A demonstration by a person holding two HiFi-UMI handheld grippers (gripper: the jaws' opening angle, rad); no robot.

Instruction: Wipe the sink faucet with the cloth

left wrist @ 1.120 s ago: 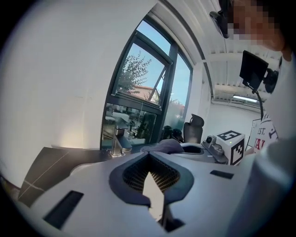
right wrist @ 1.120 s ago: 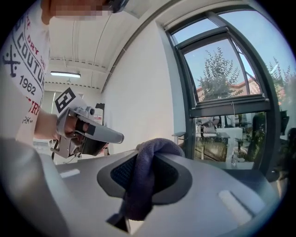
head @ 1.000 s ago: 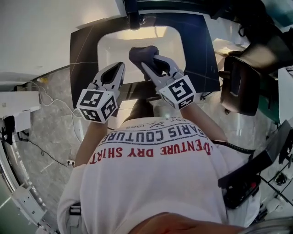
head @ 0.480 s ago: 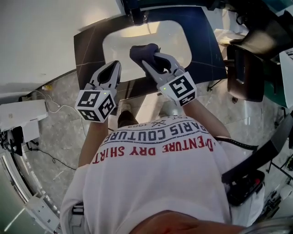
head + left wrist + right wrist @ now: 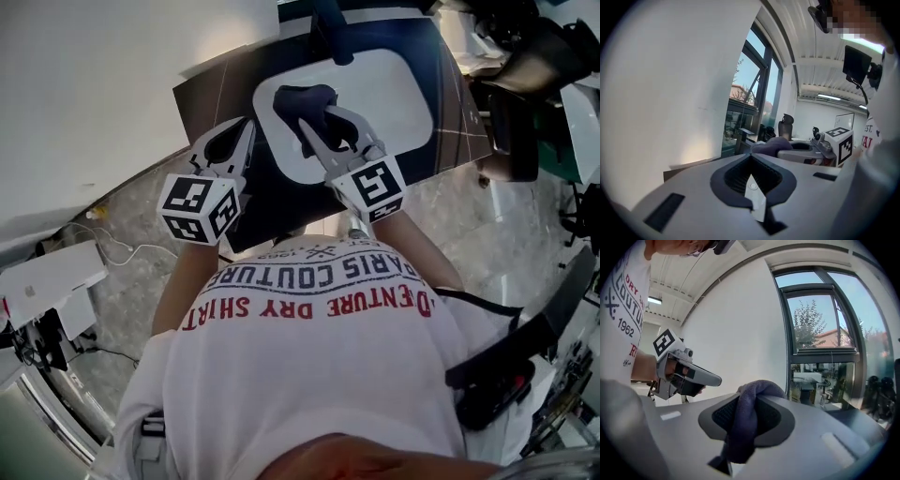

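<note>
Clamping the dark cloth (image 5: pixel 300 99) in the right hand-held gripper (image 5: pixel 313 118) over the sink (image 5: pixel 394 94), visible only in head view, with left hand-held gripper (image 5: pixel 247 129) closed empty beside its rim.

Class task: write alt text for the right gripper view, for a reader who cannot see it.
The right gripper is shut on a bunched dark purple cloth. Beyond it, the left gripper shows at left against a white wall, with a tall window at right.
</note>
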